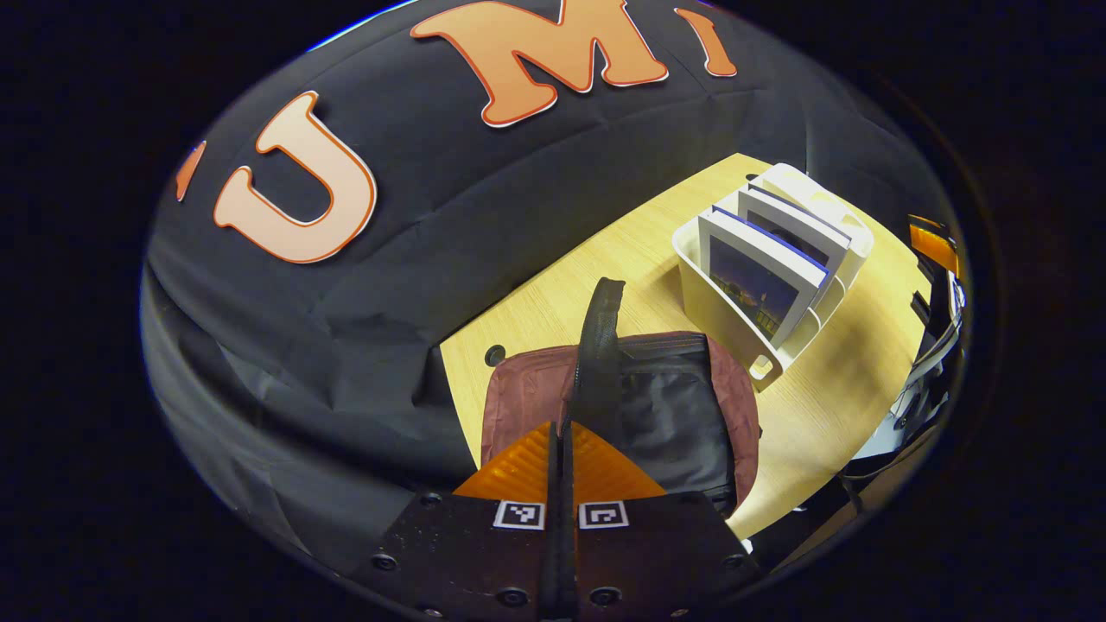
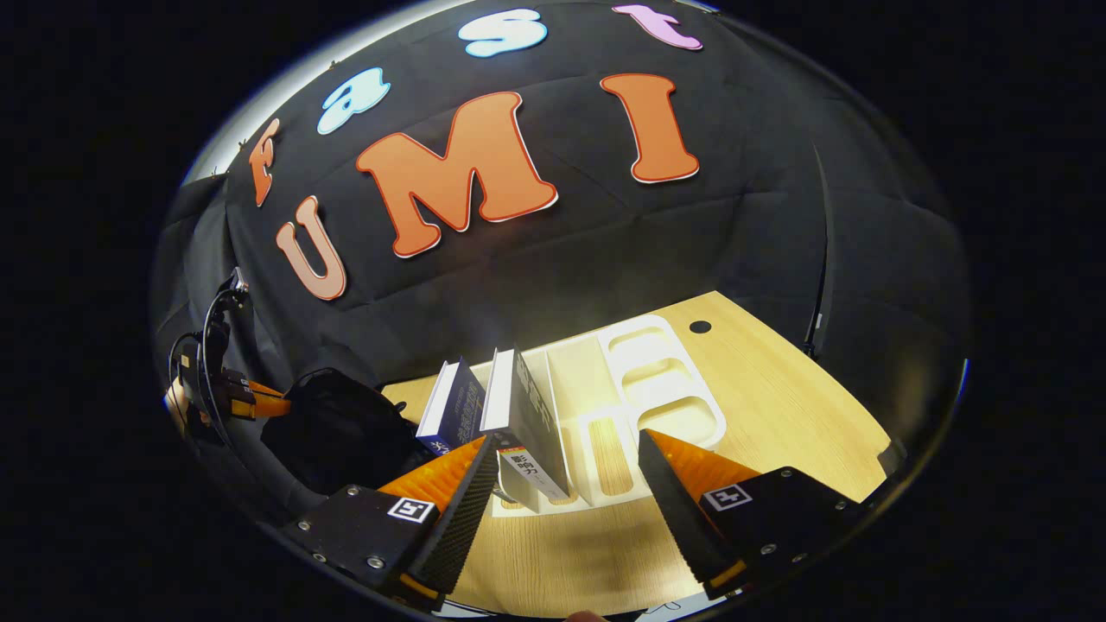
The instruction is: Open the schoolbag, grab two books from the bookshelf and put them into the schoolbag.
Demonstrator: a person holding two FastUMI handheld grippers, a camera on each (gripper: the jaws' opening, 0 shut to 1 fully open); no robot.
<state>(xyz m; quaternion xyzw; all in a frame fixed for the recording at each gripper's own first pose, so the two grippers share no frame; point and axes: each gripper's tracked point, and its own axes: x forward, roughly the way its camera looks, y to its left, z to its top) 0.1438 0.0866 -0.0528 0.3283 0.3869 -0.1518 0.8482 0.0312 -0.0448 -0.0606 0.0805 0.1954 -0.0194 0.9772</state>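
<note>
In the left gripper view a maroon schoolbag (image 1: pixel 518 397) lies on the wooden table (image 1: pixel 829 406), its dark lining (image 1: pixel 674 415) showing. My left gripper (image 1: pixel 562 429) is shut on the bag's black strap (image 1: pixel 600 337), which rises up from between the fingers. Right of the bag stands a white bookshelf (image 1: pixel 760 354) holding two upright books (image 1: pixel 760 281). In the right gripper view my right gripper (image 2: pixel 568 441) is open just in front of the bookshelf (image 2: pixel 657 380). The nearer book (image 2: pixel 523 415) stands between its fingers, close to the left one. The second book (image 2: pixel 454 406) stands left of it.
The bag shows as a dark shape (image 2: pixel 337 432) at the left of the right gripper view, with the other gripper and its cables (image 2: pixel 233 389) beyond. The table has a cable hole (image 2: pixel 700 326) near its far edge. Dark gear (image 1: pixel 929 345) sits past the table's right side.
</note>
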